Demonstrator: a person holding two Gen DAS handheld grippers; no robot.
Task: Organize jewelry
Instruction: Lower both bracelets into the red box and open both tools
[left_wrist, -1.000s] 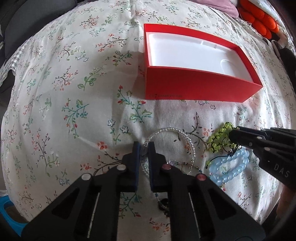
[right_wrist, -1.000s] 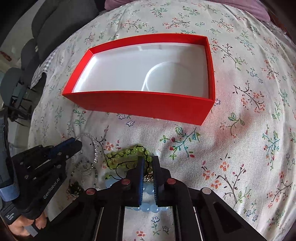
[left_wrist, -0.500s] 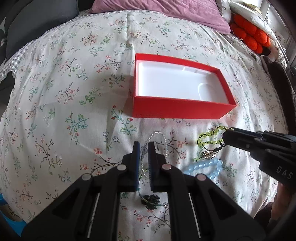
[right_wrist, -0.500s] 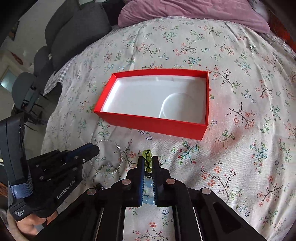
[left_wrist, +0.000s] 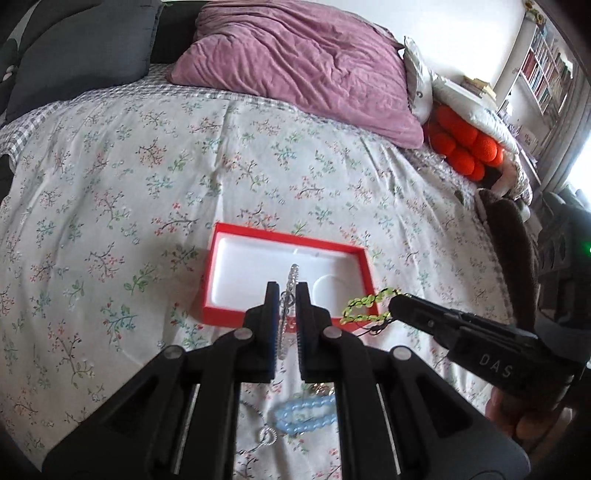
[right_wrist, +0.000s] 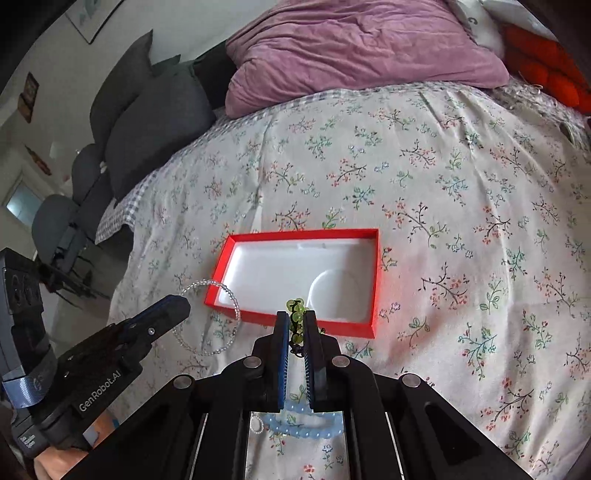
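Observation:
A red box (left_wrist: 210, 273) with a white liner lies open on the floral bedspread; it also shows in the right wrist view (right_wrist: 373, 280). My left gripper (left_wrist: 283, 291) is shut on a clear bead bracelet (left_wrist: 293, 275), held high above the bed; the bracelet hangs as a ring in the right wrist view (right_wrist: 221, 288). My right gripper (right_wrist: 296, 319) is shut on a green bead bracelet (right_wrist: 295, 308), seen dangling from it in the left wrist view (left_wrist: 364, 301). A light blue bead bracelet (left_wrist: 306, 417) lies on the bed below both grippers.
A small silver piece of jewelry (left_wrist: 267, 437) lies beside the blue bracelet. A purple pillow (left_wrist: 295, 70) and an orange knotted cushion (left_wrist: 465, 147) are at the bed's far end. Grey cushions (right_wrist: 140, 110) stand at the left.
Both grippers have risen well above the bed, lifting the clear and the green bracelets off the spread. The box now looks smaller and farther below.

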